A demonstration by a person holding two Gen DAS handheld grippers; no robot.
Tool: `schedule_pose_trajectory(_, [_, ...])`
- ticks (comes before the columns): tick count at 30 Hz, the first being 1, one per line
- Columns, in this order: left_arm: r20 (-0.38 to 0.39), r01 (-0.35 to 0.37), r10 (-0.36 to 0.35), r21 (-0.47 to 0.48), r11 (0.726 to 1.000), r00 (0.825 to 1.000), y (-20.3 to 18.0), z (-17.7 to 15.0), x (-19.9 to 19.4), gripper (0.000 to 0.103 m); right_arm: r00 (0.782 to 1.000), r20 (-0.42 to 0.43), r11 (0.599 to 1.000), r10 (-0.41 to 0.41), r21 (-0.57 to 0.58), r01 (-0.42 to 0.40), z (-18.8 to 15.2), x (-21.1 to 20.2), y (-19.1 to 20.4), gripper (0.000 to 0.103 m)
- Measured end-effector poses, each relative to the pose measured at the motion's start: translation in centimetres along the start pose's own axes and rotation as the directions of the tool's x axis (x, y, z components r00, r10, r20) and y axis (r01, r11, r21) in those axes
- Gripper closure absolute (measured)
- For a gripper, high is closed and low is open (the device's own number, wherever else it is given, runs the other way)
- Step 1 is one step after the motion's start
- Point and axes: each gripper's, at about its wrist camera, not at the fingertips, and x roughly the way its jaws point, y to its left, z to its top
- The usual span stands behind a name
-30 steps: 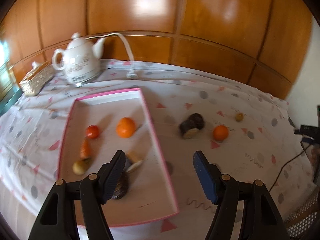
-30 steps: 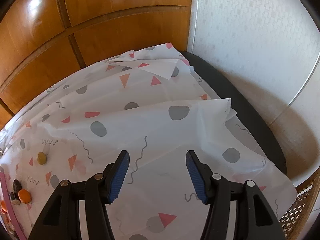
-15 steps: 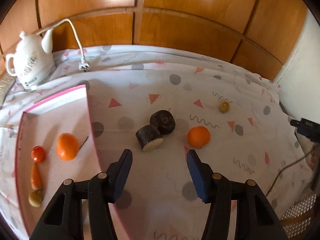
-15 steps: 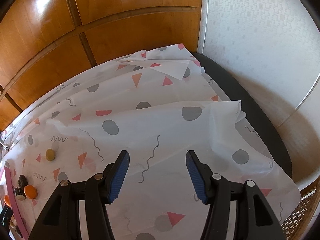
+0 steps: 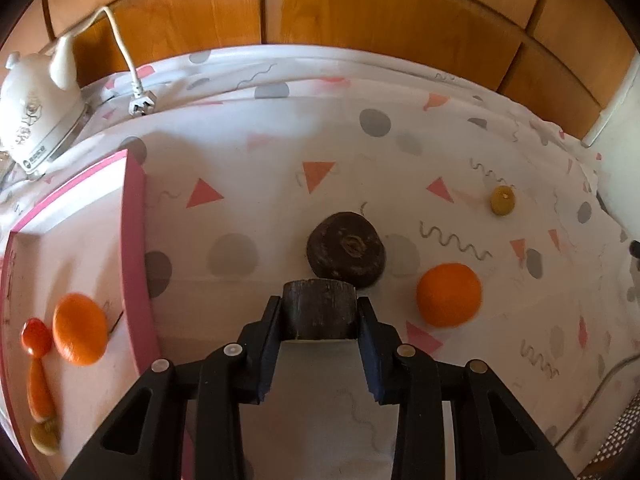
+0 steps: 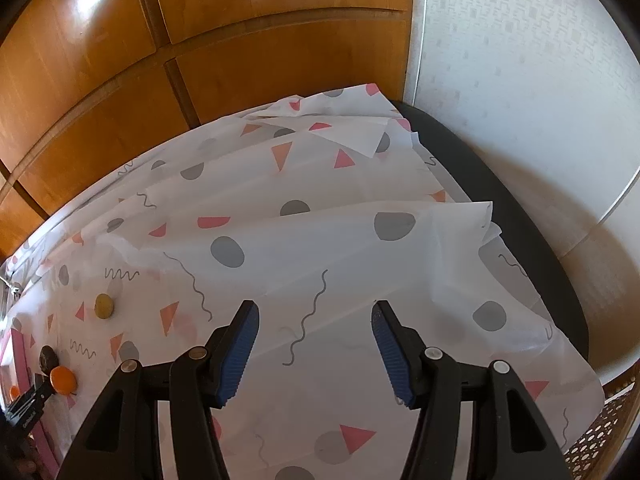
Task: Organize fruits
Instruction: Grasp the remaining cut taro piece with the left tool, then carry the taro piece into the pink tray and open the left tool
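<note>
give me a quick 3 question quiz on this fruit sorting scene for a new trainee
1. True or false: the left gripper is closed on the cut dark fruit piece.
2. Multiple choice: which fruit lies inside the pink tray? A) the small yellow-brown fruit B) the orange beside the small red fruit C) the round dark fruit
3. Fill in: the right gripper is ____ and holds nothing, over the patterned tablecloth.

Key
1. True: its fingers sit against both sides of the piece.
2. B. The other two lie on the cloth, as does a second orange.
3. open
</note>
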Motion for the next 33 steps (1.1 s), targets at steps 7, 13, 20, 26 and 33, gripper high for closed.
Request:
schedule_pose_trajectory(7, [0.068,0.081,-0.078,-0.039,0.996,0.995,0.3,-2.6,-4.0,0.067,1.0,-0.004,1.0,0.0,-0.007,0.0,0.0,0.1,0.0,0.044])
schedule_pose_trajectory(13, [0.145,0.098,-0.081,-0.111,0.989,0.986,3.0,-4.1,-8.0,0.067,1.0,-0.007,1.0,-0.008,-0.001,0.008,0.0,0.2,-0.2,0.044])
schedule_pose_trajectory(20, [0.25,0.072,-0.009,-0.246,0.967,0.968,8.8,-5.7,-12.8,0.067,1.0,-0.016,1.0,-0.015,0.026,0.016,-0.3,0.4,-0.7,0.044])
schedule_pose_trajectory(26, [0.269,0.031,0.083,-0.395,0.918,0.96,15.8,-8.9,-15.1,0.067,0.999,-0.011,0.999,-0.035,0.015,0.035,-0.6,0.3,-0.5,0.044])
schedule_pose_trajectory(33, [0.265,0.029,0.135,-0.536,0.844,0.955,22.2,-13.6,-16.6,0.067,0.998,-0.018,0.998,-0.058,0.013,0.059,-0.6,0.6,-0.6,0.044])
